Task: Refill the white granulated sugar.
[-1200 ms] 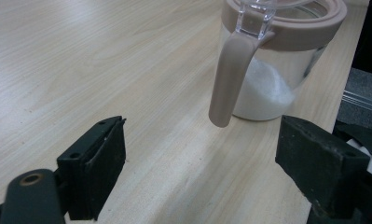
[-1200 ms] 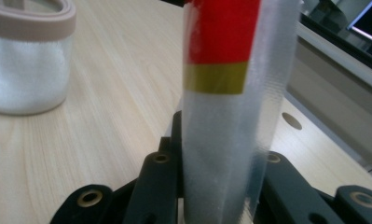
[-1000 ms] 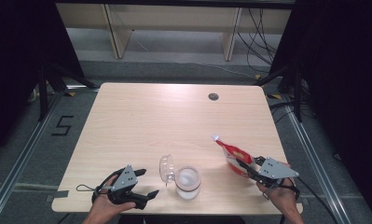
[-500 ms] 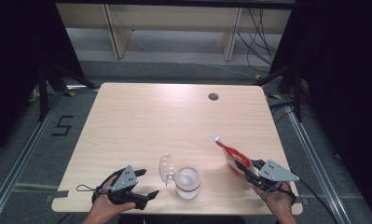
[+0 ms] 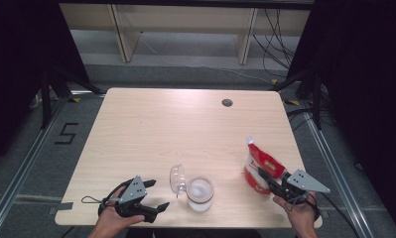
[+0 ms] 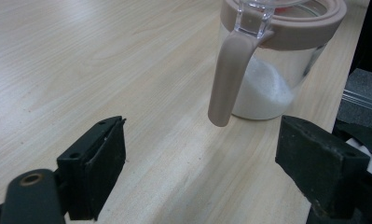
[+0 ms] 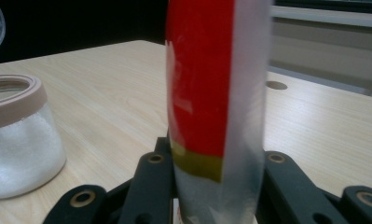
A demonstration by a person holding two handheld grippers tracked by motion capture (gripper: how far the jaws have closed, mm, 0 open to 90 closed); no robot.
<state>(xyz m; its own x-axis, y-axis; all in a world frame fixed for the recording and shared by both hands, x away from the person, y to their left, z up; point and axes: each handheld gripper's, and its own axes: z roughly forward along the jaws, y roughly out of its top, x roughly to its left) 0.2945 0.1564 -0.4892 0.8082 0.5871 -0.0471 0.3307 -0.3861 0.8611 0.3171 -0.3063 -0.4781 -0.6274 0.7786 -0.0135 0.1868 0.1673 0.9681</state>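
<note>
Your right gripper (image 5: 266,177) has its fingers (image 7: 148,186) clamped on the lower part of a red and white pouch (image 5: 261,167), one black finger pressed against each side of it in the right gripper view. The pouch stands roughly upright, tilted a little, near the right front edge of the surface (image 5: 185,129), its white top corner pointing up and away from you.

Your left gripper (image 5: 151,198) has its fingers (image 6: 97,161) spread wide with nothing between them. It sits low at the front edge of the surface, aimed at the jar (image 5: 200,194) just to its right but not touching it.

The jar is clear with a pinkish-beige rim and holds white powder or grains. Its clear lid (image 5: 177,179) is swung open on the left side, and a beige latch strap (image 6: 228,77) hangs down its wall toward your left gripper.

Jar and pouch stand apart. A small dark hole (image 5: 227,102) marks the far part of the surface.
</note>
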